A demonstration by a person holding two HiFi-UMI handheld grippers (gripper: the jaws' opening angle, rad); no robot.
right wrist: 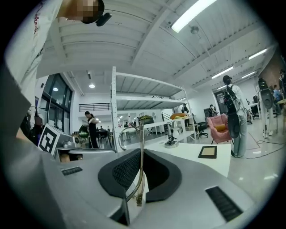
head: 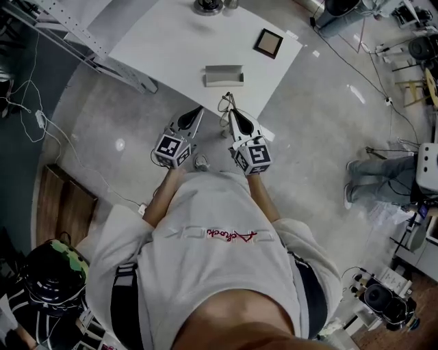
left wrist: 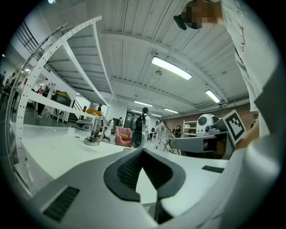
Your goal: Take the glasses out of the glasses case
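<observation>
The glasses case [head: 224,75], pale grey and lying open, rests on the white table [head: 164,41] near its front edge. My right gripper [head: 230,113] is held just off that edge, shut on a temple arm of the thin metal-framed glasses [head: 226,102]. In the right gripper view the temple [right wrist: 141,172] runs up between the pads to the lens rim [right wrist: 127,134]. My left gripper [head: 197,111] hovers beside it on the left, apart from the glasses, its tips [left wrist: 142,151] meeting on nothing. The glasses [left wrist: 166,134] also show in the left gripper view.
A dark-framed square pad [head: 268,43] lies at the table's far right corner and a round metal stand [head: 207,7] at its back. A white metal rack [head: 82,34] stands left of the table. A person's legs [head: 380,179] and floor cables [head: 34,116] are nearby.
</observation>
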